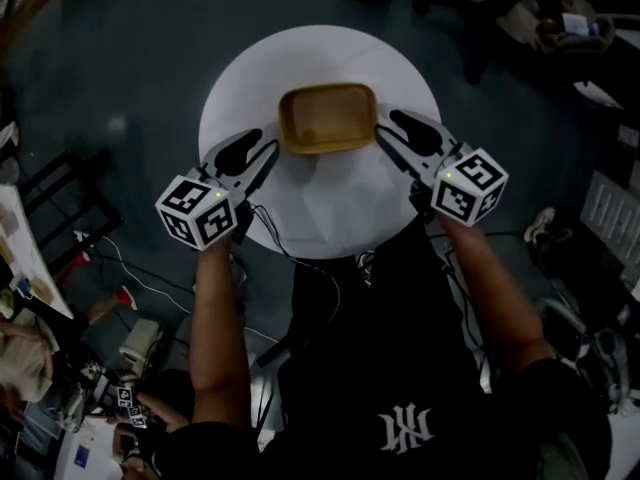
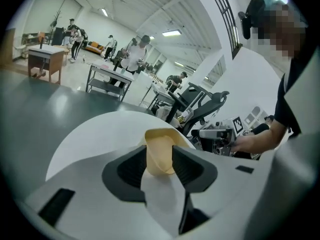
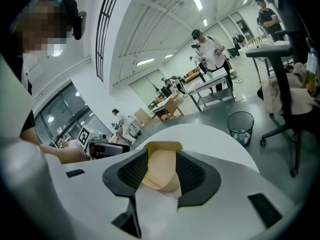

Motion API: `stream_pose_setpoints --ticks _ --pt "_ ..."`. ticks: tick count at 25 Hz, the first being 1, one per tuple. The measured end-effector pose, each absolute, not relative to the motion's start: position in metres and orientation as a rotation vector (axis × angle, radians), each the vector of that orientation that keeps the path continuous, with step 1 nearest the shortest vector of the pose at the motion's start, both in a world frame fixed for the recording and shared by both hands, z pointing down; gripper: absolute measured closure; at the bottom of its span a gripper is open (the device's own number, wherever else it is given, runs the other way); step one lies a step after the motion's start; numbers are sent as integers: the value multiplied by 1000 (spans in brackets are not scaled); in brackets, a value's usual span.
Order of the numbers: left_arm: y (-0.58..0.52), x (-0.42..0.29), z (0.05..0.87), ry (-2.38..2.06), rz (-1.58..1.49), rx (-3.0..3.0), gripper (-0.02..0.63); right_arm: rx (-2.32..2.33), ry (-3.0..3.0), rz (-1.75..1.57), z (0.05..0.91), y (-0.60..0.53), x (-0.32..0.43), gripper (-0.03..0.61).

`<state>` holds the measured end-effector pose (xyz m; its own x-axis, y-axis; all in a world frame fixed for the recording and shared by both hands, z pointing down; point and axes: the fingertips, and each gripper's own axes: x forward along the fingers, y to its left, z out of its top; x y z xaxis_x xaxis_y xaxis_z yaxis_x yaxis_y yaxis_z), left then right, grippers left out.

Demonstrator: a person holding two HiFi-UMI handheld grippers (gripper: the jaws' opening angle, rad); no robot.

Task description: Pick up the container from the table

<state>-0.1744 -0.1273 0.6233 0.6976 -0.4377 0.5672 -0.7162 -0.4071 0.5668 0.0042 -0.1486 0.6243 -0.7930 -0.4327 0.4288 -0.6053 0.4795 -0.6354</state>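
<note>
A tan, shallow rectangular container (image 1: 327, 118) sits empty on the round white table (image 1: 320, 208), a little beyond its middle. My left gripper (image 1: 266, 142) is at the container's near left corner and my right gripper (image 1: 386, 124) at its near right corner, both pointing inward and low over the tabletop. In the left gripper view the container's end (image 2: 160, 154) shows in the gap between the wide-standing jaws of the left gripper (image 2: 160, 160). The right gripper view shows the same: the container (image 3: 161, 170) lies between the spread jaws of the right gripper (image 3: 161, 165). Neither gripper's pads visibly press on it.
Cables (image 1: 268, 230) trail from the grippers over the table's near edge to the dark floor. A dark chair frame (image 1: 60, 193) stands at the left. A wire waste bin (image 3: 240, 126) and an office chair (image 3: 287, 109) stand beyond the table. Several people and work tables fill the far room.
</note>
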Motion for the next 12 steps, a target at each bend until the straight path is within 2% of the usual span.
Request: stream_pose_setpoints --ticks 12 --pt "-134 -159 663 -813 386 1995 459 914 -2439 1347 663 -147 3 393"
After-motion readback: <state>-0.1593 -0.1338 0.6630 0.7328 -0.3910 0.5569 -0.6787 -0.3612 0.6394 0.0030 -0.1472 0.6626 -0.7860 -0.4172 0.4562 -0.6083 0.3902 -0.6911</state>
